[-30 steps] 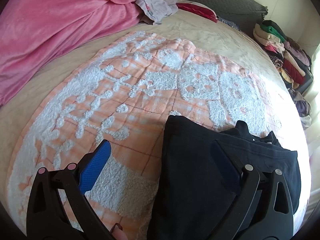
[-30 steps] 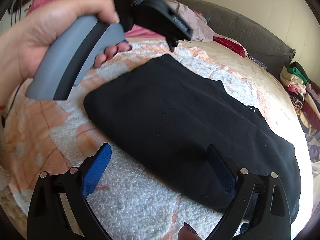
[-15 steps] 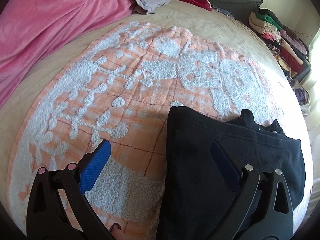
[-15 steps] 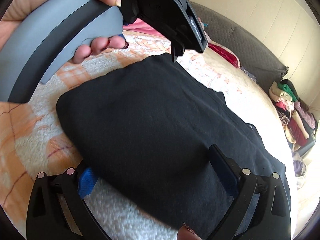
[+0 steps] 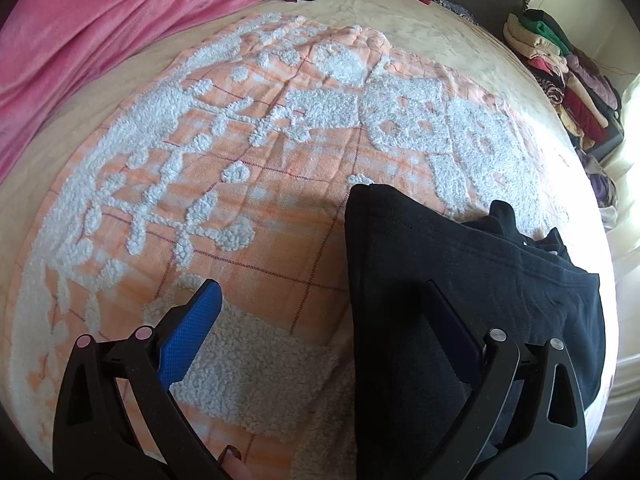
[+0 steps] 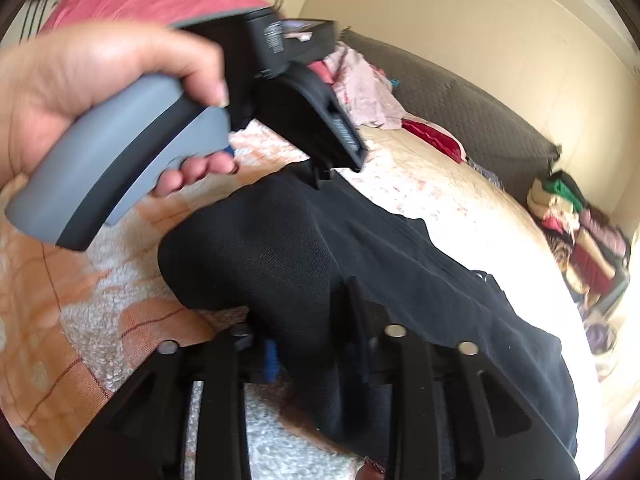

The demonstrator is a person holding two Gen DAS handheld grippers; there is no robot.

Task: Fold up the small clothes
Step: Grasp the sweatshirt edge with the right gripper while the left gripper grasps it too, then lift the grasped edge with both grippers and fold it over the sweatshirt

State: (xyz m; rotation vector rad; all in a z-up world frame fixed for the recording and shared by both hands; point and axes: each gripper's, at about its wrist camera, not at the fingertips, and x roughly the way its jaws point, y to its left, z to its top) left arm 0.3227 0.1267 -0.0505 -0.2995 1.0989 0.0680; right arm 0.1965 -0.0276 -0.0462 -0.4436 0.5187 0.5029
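Black garment (image 6: 420, 280) lies folded on the orange-and-white blanket (image 5: 248, 184), toward the blanket's near right part. Its left edge runs straight down; its far corner is squared off. Right gripper (image 6: 316, 344): jaws closing, pinched on a bunched near edge of the garment, cloth lifted off the blanket there. Left gripper (image 5: 320, 320): jaws wide apart, hovering, one finger (image 5: 188, 336) over bare blanket, the other above the garment, nothing clamped. Left hand (image 6: 92, 92) wraps its grey handle. Left of the garment, blanket lies bare. Pink cover (image 5: 100, 24) borders the blanket's far left; stacked clothes (image 5: 560, 64) sit beyond its far right.
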